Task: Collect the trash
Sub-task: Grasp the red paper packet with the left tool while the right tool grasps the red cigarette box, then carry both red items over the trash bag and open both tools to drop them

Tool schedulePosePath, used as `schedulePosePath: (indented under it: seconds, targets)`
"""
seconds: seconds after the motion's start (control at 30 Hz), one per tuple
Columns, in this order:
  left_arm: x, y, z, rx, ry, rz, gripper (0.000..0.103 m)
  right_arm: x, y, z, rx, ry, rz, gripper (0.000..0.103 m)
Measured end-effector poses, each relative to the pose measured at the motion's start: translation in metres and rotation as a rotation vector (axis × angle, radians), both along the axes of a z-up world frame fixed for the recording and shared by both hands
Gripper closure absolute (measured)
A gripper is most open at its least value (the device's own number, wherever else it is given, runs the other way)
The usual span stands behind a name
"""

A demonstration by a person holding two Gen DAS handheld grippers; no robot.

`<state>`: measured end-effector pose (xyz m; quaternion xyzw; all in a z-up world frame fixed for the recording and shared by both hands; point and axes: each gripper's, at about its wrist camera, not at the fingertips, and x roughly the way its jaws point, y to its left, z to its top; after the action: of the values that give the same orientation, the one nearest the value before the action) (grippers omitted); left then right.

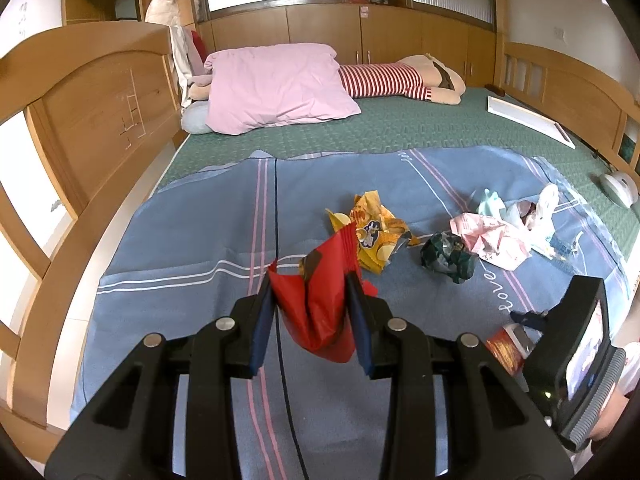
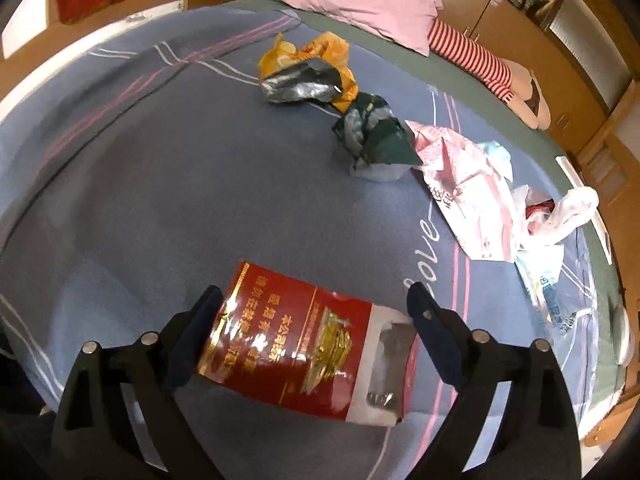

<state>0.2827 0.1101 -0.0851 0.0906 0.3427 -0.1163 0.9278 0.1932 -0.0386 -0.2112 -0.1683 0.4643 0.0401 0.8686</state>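
My left gripper [image 1: 310,284] is shut on a crumpled red wrapper [image 1: 316,312], held above the blue striped bedsheet [image 1: 180,240]. My right gripper [image 2: 312,300] stands open over a flat red cigarette pack [image 2: 288,340] lying on the sheet. Its fingers straddle the pack, one close to each side. More trash lies farther along the bed: a yellow snack bag [image 1: 372,232] [image 2: 304,52], a dark green crumpled wrapper [image 1: 448,256] [image 2: 376,136], pink crumpled paper [image 1: 492,240] [image 2: 464,184] and a white plastic bag [image 1: 536,212] [image 2: 560,216].
A pink pillow [image 1: 276,88] and a plush doll in red-and-white stripes [image 1: 384,80] lie at the head of the bed. Wooden bed rails [image 1: 100,120] run along both sides. A white flat board [image 1: 528,120] and a round white object [image 1: 620,188] sit on the right edge.
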Motion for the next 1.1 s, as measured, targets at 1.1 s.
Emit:
schedulePosePath:
  seconds: [1.1]
  targets:
    - [-0.12,-0.031,0.077,-0.025,-0.075,-0.04,0.067,-0.202,-0.023,0.196,0.194,-0.349,-0.057,0.024]
